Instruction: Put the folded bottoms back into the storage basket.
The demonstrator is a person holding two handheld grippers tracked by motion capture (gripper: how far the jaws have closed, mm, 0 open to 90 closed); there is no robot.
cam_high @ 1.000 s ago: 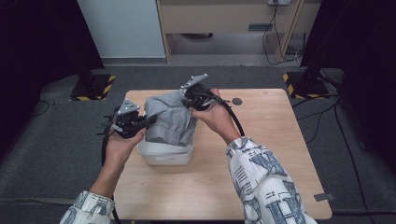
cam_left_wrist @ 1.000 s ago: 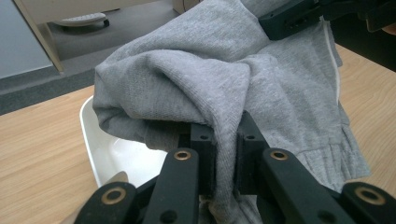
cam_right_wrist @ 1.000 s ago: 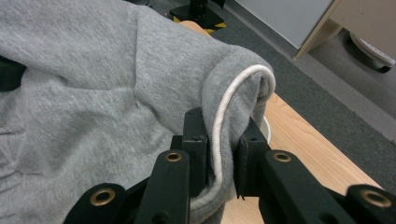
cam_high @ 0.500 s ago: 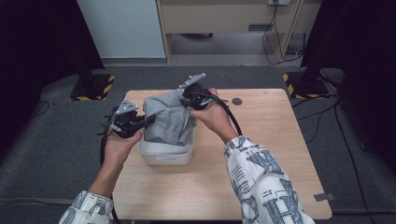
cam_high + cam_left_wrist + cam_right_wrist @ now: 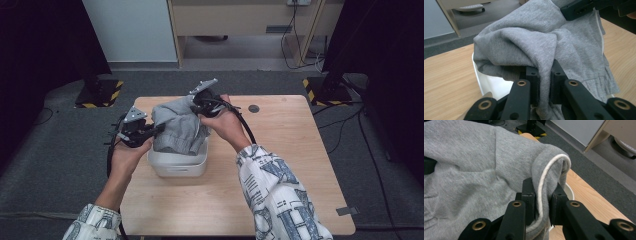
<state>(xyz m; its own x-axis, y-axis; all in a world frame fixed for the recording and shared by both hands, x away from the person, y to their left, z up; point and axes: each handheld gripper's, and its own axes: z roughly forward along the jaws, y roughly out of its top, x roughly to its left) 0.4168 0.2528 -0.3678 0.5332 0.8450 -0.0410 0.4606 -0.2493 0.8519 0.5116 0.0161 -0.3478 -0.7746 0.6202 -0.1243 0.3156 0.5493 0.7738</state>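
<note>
Left gripper (image 5: pixel 150 131), left of centre in the high view: fingers (image 5: pixel 532 82) are standing nearly closed and pinching a fold of the grey garment (image 5: pixel 180 127). In the left gripper view the cloth is running down between the two black pads, both pressing on it.

Right gripper (image 5: pixel 200 102), just above centre in the high view: fingers (image 5: pixel 529 195) are likewise nearly closed, clamping the garment's edge. In the right gripper view a white cord (image 5: pixel 544 180) along that edge is passing between the pads, curving over the top of the fold.

Against the earlier high-view frames: both hands are sitting in almost the same spots, grips unchanged. The garment is hanging a little lower and bunching more over the tub than a second ago; the shift is slight.

The garment: grey knit fabric, thick and soft, heavily creased. It is being held stretched between the two grippers at the centre of the high view, its lower part drooping into and over the white tub (image 5: pixel 177 165). A ribbed cuff or hem (image 5: pixel 599 82) is showing at the lower right of the left gripper view. The tub is standing on the wooden desk (image 5: pixel 280 190), left of the desk's middle. A small dark round disc (image 5: pixel 254 108) is lying on the desk at the upper right of the tub, well apart from it.
</note>
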